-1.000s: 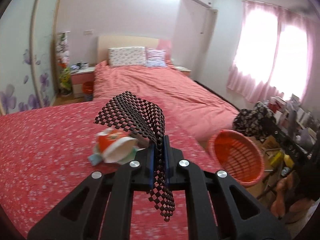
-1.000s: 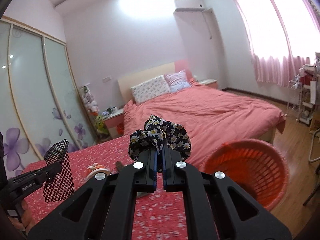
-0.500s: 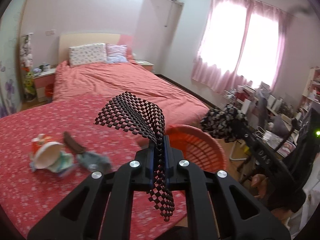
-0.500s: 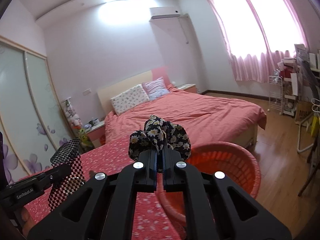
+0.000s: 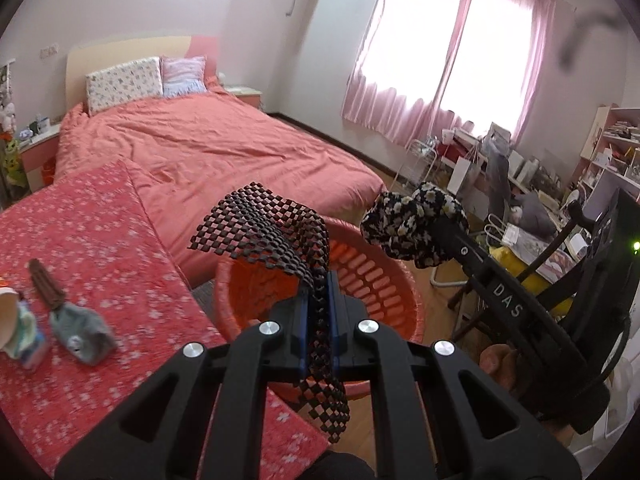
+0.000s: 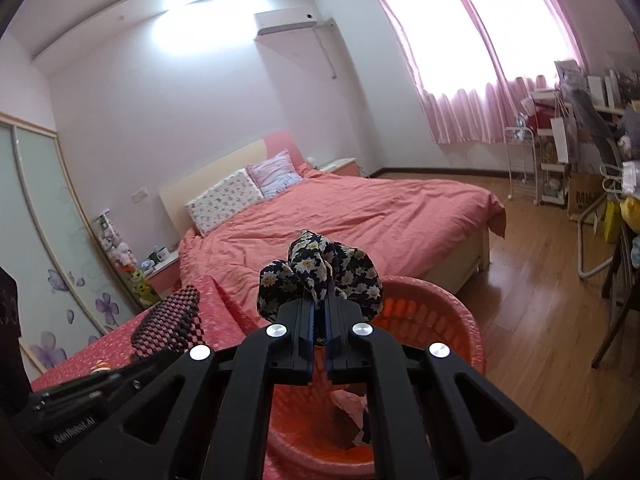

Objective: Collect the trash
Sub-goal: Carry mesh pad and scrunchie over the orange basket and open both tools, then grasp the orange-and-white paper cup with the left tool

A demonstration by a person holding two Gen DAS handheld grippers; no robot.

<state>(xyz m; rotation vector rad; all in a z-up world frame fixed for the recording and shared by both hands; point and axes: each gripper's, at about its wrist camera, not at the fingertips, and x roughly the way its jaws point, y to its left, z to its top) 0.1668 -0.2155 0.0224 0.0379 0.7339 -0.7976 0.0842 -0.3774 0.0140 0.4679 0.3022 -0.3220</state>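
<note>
Left wrist view: we see our left hand-held gripper (image 5: 319,312) clamped on a strip of black mesh mat (image 5: 276,240), its blue pads pressed together on the mesh, one end drooping below the fingers and the wider end arching up and to the left. Directly beyond and beneath the fingertips sits the orange basket (image 5: 372,276), on the floor beside the red flowered cover (image 5: 88,240) that spreads out to the left of the gripper. On that cover, well to the left, lie a grey scrap (image 5: 82,330), a brown stick-like piece (image 5: 46,286) touching it, and a paper cup (image 5: 12,326) at the picture's edge. To the right and a little ahead, our right hand-held gripper (image 5: 430,232) holds a bundle of dark flowered cloth (image 5: 414,224) near the basket's far right rim. The pink bed (image 5: 208,148) lies farther ahead.

In the right wrist view, the right hand-held gripper (image 6: 318,320) is closed on the flowered cloth (image 6: 320,276), which bunches just above the fingertips. The basket (image 6: 440,320) is right below and ahead of it; some crumpled pale pink paper (image 6: 354,406) lies inside. To the left, the mesh mat (image 6: 170,322) stands in the other gripper, over the red cover (image 6: 100,348).
</note>
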